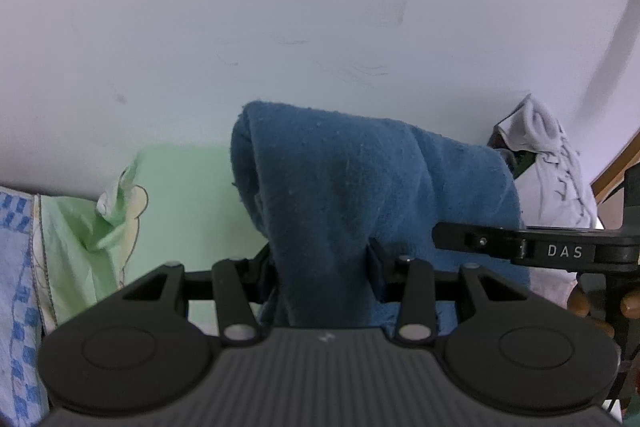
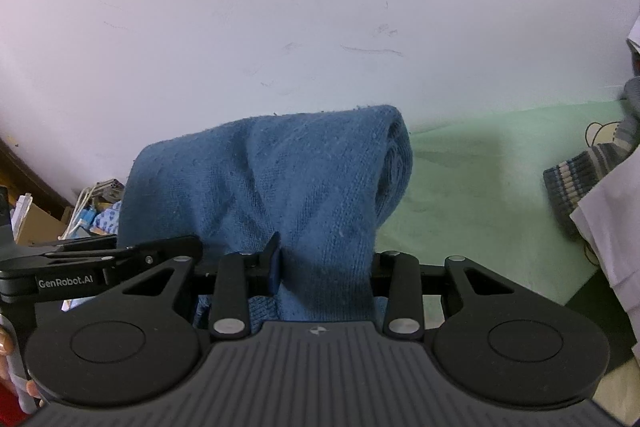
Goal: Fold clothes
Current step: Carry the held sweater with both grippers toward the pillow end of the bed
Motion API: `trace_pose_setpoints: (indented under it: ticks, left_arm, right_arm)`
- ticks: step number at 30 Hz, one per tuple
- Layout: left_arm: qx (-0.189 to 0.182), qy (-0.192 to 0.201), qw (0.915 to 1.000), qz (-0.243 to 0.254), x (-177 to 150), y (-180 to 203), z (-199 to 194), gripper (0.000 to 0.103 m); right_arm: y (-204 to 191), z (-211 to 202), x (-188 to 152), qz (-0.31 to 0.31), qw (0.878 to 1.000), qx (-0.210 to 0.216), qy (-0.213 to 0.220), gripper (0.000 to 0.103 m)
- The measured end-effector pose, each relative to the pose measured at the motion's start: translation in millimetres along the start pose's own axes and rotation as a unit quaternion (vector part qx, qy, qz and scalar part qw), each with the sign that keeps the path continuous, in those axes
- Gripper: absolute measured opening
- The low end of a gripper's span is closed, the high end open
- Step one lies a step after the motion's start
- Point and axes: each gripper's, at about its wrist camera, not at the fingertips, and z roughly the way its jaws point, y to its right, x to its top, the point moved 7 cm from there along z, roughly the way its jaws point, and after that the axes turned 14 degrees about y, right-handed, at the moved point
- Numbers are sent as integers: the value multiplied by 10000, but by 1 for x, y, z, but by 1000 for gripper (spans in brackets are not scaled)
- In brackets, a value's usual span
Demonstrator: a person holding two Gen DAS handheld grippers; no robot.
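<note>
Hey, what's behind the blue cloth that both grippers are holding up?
Behind the blue cloth is a scuffed white wall, with a green sheet spread below. The cloth hides where wall and sheet meet directly behind it, and both grippers' fingertips.

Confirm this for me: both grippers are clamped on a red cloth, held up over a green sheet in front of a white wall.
One thing is wrong: the cloth is blue, not red, as both wrist views show. The rest holds: the left gripper and the right gripper are both clamped on it, over the green sheet in front of the white wall.
</note>
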Motion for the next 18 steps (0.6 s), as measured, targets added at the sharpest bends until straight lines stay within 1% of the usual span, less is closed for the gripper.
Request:
trace_pose_setpoints:
  ticks: [14, 18]
  left_arm:
    - [430, 21, 9989, 187, -7, -20, 40, 45]
    - [508, -27, 9986, 124, -10, -27, 52, 45]
  right_arm:
    - [-3, 41, 1, -231, 9995, -188, 85, 37]
    - [-1, 49, 1, -292, 9993, -234, 83, 37]
